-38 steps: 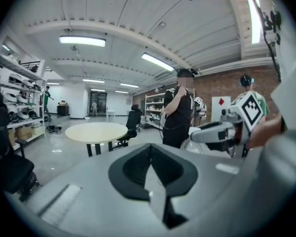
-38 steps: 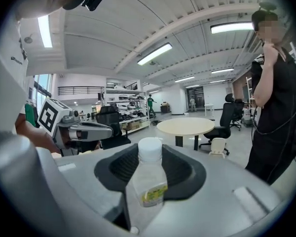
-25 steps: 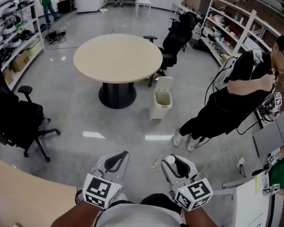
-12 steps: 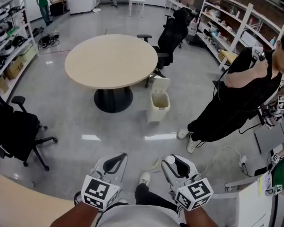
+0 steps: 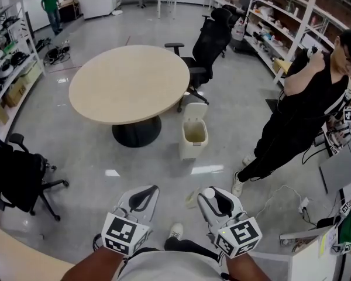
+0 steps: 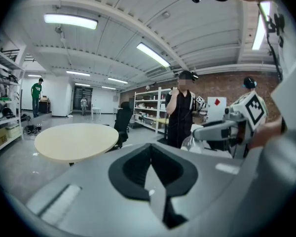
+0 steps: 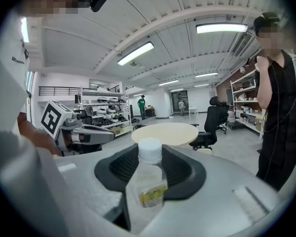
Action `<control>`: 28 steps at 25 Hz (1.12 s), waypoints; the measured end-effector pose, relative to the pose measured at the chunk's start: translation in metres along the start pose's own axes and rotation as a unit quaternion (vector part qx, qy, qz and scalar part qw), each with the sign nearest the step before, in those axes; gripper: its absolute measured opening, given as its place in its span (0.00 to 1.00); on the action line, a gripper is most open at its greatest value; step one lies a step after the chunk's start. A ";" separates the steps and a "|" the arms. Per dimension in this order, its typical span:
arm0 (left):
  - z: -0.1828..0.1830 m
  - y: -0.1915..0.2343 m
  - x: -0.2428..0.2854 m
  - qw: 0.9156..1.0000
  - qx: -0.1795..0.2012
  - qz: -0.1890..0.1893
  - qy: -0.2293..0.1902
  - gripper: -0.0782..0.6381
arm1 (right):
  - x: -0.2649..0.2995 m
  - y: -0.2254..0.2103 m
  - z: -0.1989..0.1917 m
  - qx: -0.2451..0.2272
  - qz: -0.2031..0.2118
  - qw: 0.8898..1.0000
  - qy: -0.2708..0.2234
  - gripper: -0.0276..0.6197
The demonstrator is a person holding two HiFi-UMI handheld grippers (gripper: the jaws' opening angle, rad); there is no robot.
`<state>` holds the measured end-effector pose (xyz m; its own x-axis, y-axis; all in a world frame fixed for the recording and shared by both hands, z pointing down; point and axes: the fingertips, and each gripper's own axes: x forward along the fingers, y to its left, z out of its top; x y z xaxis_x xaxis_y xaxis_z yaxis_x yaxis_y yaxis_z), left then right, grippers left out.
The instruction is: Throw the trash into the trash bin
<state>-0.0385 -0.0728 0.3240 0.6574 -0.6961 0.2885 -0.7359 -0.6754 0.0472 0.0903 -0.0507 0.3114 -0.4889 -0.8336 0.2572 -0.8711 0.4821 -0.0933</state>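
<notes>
The beige trash bin stands on the floor with its lid up, beside the round table and ahead of both grippers. My right gripper is shut on a clear plastic bottle, whose white cap points forward between the black pads. The left gripper is level with it on the left. Its pads meet at the tip, and I make out nothing between them. A pale crumpled thing shows just left of the right gripper; what it is I cannot tell.
The round beige table stands left of the bin, with a black office chair behind it and another at the left. A person in black stands right of the bin. A cable lies on the floor at the right.
The bin and table have come nearer and slid in the head view as I walk forward. The person in black has shifted right. Both grippers keep their grip and place.
</notes>
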 end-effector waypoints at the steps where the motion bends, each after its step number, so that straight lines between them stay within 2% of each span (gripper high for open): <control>1: 0.004 0.000 0.010 1.000 0.001 -0.001 0.002 0.12 | 0.003 -0.010 0.003 0.002 -0.001 1.000 -0.002 0.27; 9: 0.030 0.004 0.071 1.000 -0.007 -0.004 0.003 0.12 | 0.021 -0.066 0.011 0.009 -0.004 1.000 -0.005 0.27; 14: 0.028 0.000 0.092 1.000 0.001 -0.005 0.015 0.12 | 0.026 -0.087 0.006 0.020 -0.005 1.000 -0.002 0.27; 23: 0.019 0.018 0.127 0.999 -0.005 -0.013 0.037 0.12 | 0.054 -0.113 0.004 0.027 -0.014 1.000 0.006 0.27; 28: 0.028 0.031 0.159 0.999 -0.005 -0.026 0.026 0.12 | 0.072 -0.133 0.006 0.022 -0.023 0.999 0.014 0.27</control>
<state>0.0477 -0.2108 0.3446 0.6860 -0.6463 0.3343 -0.7026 -0.7079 0.0731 0.1709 -0.1770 0.3368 -0.4479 -0.8459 0.2896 -0.8939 0.4311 -0.1234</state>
